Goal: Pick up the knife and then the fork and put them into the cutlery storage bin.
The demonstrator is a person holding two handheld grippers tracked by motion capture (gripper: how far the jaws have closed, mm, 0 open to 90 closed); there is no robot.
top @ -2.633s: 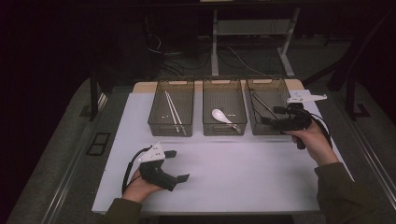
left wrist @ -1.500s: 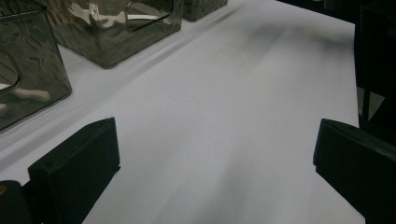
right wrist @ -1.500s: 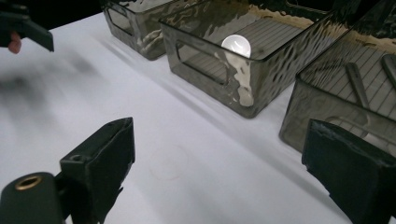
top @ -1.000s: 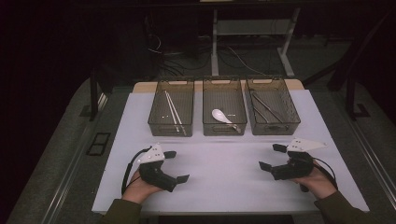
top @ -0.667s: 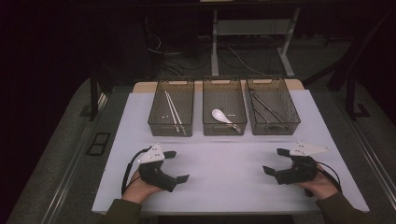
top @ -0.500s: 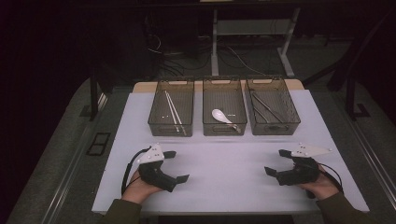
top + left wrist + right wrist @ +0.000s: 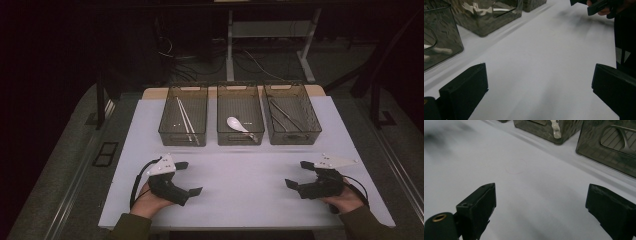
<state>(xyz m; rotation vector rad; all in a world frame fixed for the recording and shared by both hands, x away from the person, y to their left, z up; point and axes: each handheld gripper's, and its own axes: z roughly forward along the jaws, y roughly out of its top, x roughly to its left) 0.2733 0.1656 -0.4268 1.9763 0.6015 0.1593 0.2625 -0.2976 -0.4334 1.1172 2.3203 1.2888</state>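
Right tongs (image 7: 299, 175) had drawn back from the right bin (image 7: 291, 113) to the near table (image 7: 240, 172); both they and the left tongs (image 7: 189, 178) rested released, empty, well apart from the bins.

This looks like a lab or test room set up for recording, not a home. A bench (image 7: 240, 200) with a plain white top fills the lower middle of the frame, with three identical smoky plastic bins (image 7: 239, 136) lined up in a row. Behind them, at the upper centre, loose cables (image 7: 200, 65) trail over a grey floor around metal desk legs (image 7: 230, 45), all in dim light.
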